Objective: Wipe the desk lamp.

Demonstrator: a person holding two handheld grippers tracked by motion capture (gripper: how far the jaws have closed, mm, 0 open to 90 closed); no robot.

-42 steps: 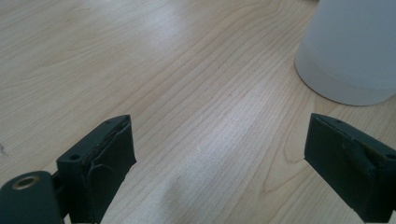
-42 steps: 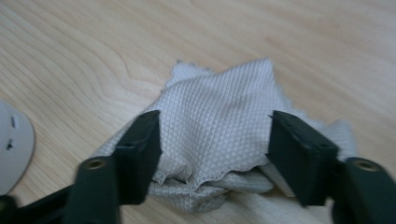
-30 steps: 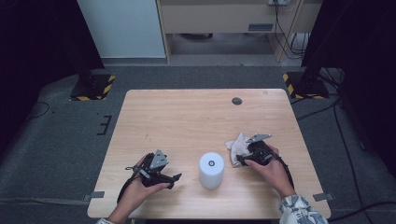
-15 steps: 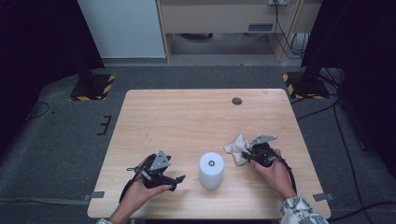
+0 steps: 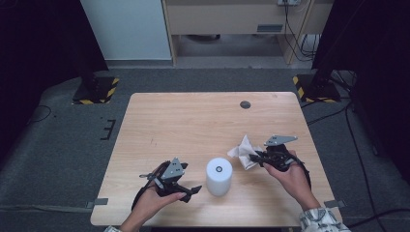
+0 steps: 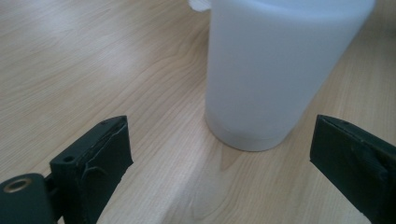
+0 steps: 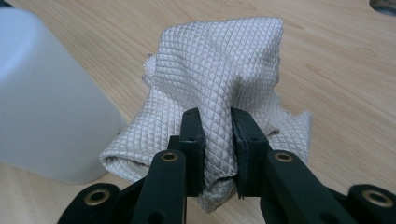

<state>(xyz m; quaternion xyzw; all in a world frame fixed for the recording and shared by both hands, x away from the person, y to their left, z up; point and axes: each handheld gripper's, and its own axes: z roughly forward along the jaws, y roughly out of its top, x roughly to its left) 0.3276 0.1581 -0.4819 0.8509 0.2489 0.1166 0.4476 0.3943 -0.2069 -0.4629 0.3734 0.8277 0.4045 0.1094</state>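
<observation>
Right gripper view: my right gripper [image 7: 212, 123] pinches the quilted beige cloth [image 7: 219, 70], bunched above the light wooden table [image 7: 336, 60].
Just beside it stands a white plastic cylinder [image 5: 218, 176], facing my left gripper [image 6: 219, 154], whose jaws gape wide, empty.

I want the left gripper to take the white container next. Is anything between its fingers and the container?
Nothing visible: the left gripper is open with bare table ahead of the white container. The cloth is on its far side, in the right gripper.
</observation>
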